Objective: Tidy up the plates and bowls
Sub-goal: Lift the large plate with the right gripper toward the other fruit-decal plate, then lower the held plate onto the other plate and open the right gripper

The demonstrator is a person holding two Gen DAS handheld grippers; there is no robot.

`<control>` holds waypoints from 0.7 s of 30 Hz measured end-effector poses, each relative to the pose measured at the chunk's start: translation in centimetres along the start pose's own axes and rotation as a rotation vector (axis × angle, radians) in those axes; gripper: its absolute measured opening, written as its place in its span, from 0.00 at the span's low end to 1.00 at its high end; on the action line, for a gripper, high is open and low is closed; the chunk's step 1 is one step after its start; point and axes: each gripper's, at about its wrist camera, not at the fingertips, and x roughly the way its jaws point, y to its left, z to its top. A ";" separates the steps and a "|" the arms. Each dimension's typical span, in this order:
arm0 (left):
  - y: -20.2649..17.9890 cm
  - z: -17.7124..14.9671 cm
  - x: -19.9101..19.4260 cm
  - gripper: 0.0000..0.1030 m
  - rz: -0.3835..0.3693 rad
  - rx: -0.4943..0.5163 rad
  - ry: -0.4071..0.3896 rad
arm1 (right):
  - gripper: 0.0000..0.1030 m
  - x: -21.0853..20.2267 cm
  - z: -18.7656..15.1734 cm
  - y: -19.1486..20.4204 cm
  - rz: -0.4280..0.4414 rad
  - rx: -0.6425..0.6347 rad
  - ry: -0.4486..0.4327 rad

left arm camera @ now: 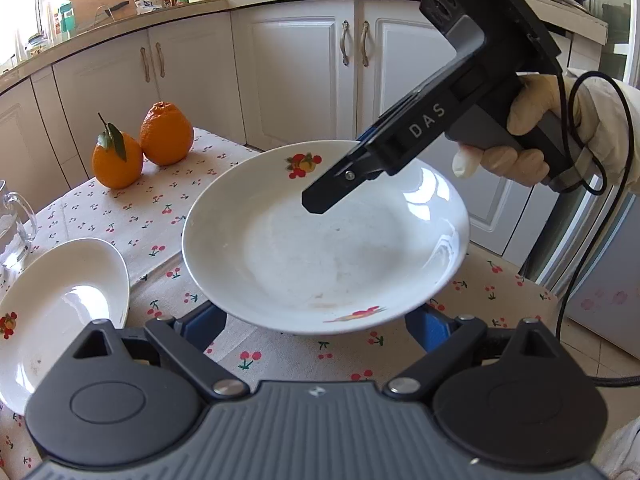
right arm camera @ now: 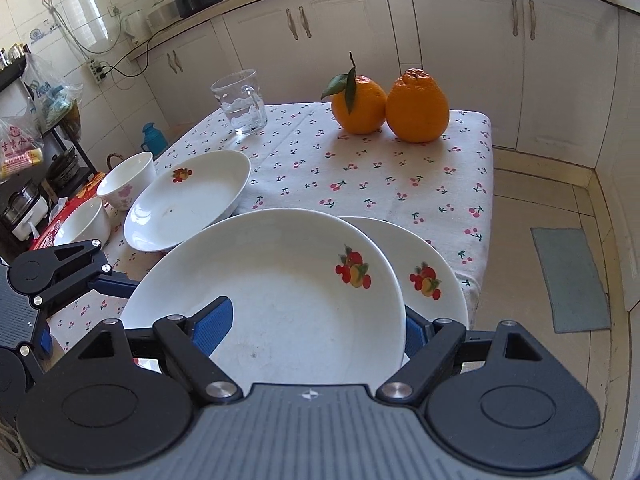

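A white plate [left arm camera: 320, 248] [right arm camera: 280, 300] with fruit prints hangs tilted above the cherry-print tablecloth [right arm camera: 360, 184]. My right gripper [right arm camera: 312, 328] [left arm camera: 340, 168] has one blue finger [right arm camera: 212, 324] inside the plate and the other behind its rim, clamping it. My left gripper [left arm camera: 318, 322] stands wide, with both fingers running under the plate's near rim and the tips hidden. Its arm [right arm camera: 80, 272] reaches in from the left. A second plate [right arm camera: 432, 280] lies partly under the held one. A third plate [right arm camera: 188, 200] [left arm camera: 60, 312] rests further left. Two white bowls [right arm camera: 128, 180] [right arm camera: 86, 220] sit beyond it.
Two oranges [right arm camera: 358, 104] [right arm camera: 418, 108] and a glass mug [right arm camera: 240, 104] stand at the table's far side. A red box [right arm camera: 52, 232] is under the nearer bowl. A gloved hand [left arm camera: 520, 120] holds the right gripper. White cabinets [left arm camera: 300, 72] surround the table.
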 end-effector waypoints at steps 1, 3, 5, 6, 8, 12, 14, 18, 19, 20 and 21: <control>0.0 0.1 0.2 0.93 -0.002 0.001 0.001 | 0.86 0.1 0.0 -0.1 -0.002 0.002 0.000; 0.0 0.1 0.3 0.93 -0.003 0.002 0.004 | 0.86 0.1 -0.1 -0.4 -0.004 0.006 0.000; 0.1 0.1 0.5 0.93 -0.007 0.000 0.008 | 0.86 0.2 -0.1 -0.6 -0.003 0.010 0.001; 0.1 0.1 0.5 0.93 -0.008 0.002 0.006 | 0.86 0.2 -0.2 -0.7 -0.003 0.011 0.001; 0.1 0.2 0.6 0.93 -0.011 0.004 0.005 | 0.86 0.2 -0.3 -0.8 -0.006 0.014 0.003; 0.1 0.2 0.7 0.93 -0.016 0.007 0.005 | 0.86 0.1 -0.5 -1.1 -0.011 0.025 0.005; 0.1 0.3 0.7 0.93 -0.020 0.004 0.006 | 0.86 0.0 -0.7 -1.1 -0.016 0.027 0.005; 0.3 0.3 0.9 0.93 -0.017 0.001 0.007 | 0.86 -0.3 -0.8 -1.2 -0.021 0.034 0.005; 0.4 0.3 1.0 0.93 -0.018 -0.003 0.008 | 0.86 -0.3 -0.9 -1.2 -0.022 0.033 0.006; 0.5 0.3 1.0 0.93 -0.017 -0.008 0.009 | 0.86 -0.4 -1.0 -1.2 -0.023 0.034 0.008; 0.6 0.3 1.1 0.93 -0.017 -0.010 0.007 | 0.86 -0.4 -1.1 -1.2 -0.025 0.035 0.009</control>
